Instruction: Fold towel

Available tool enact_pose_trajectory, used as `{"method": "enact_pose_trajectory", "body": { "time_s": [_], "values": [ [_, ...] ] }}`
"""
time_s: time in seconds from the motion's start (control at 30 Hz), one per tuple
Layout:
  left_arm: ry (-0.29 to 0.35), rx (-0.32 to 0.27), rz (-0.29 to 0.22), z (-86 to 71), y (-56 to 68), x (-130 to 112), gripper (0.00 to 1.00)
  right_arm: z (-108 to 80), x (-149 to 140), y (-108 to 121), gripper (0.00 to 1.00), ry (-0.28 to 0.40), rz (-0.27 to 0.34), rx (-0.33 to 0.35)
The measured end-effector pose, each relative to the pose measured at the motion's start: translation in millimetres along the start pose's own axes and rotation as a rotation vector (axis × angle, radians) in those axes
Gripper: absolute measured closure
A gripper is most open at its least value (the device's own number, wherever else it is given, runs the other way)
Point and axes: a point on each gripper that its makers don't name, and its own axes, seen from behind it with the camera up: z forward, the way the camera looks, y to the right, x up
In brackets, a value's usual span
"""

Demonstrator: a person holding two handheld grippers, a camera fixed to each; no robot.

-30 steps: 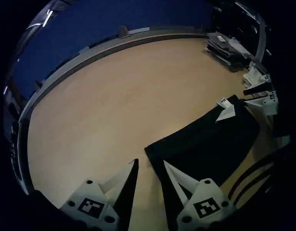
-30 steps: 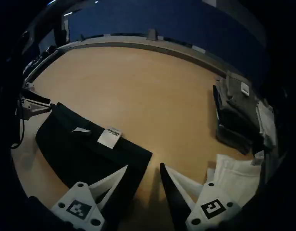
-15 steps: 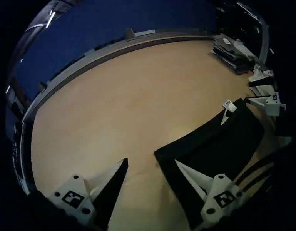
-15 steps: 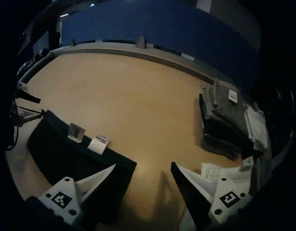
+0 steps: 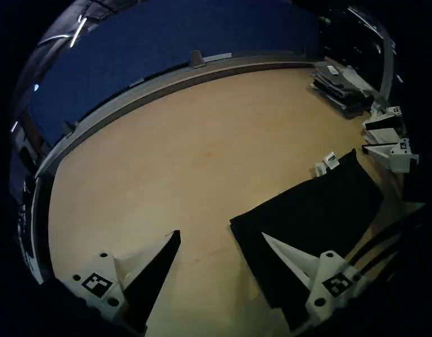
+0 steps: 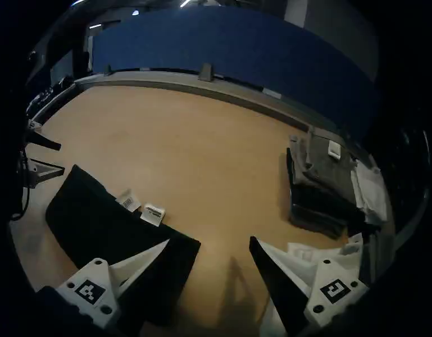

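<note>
— Towel (image 5: 311,216), where?
— Black, folded, flat on the table (image 5: 187,146), with two white tags (image 5: 327,162) at its far edge.
— Left gripper (image 5: 220,234)?
— Jaws wide, holding nothing. One finger is over the towel's near corner, the other over bare wood; touching or not, I cannot tell.
— Right gripper (image 6: 209,240)?
— Wide too, and empty. One finger lies over the towel's other near corner. In the left gripper view it sits just beyond the towel's far end.
— Anything else?
— A stack (image 6: 322,185) of folded cloths near the right gripper, apart from the towel. A blue partition (image 6: 232,50) stands behind the table.
</note>
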Motion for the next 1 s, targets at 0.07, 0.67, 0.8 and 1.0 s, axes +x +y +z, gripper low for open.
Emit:
{"method": "enact_pose_trajectory", "body": {
  "time_s": [0.07,0.67,0.8,1.0],
  "values": [
    [-0.001,0.000,-0.003,-2.5,0.3,-1.5,0.03,-2.7,-1.7,-1.0,0.00,0.000,0.001,0.004],
    [-0.019,-0.041,-0.075,-38.2,19.4,-48.3,0.03,-38.6,-55.0,-32.3,0.00,-0.044,-0.006,0.085],
    [-0.031,-0.063,-0.092,-50.9,27.8,-68.3,0.03,-47.4,-70.2,-42.2,0.00,-0.053,-0.012,0.118],
    [-0.039,-0.103,-0.106,-66.3,38.9,-92.8,0.03,-59.1,-88.5,-54.9,0.00,-0.054,-0.026,0.190]
  ]
}}
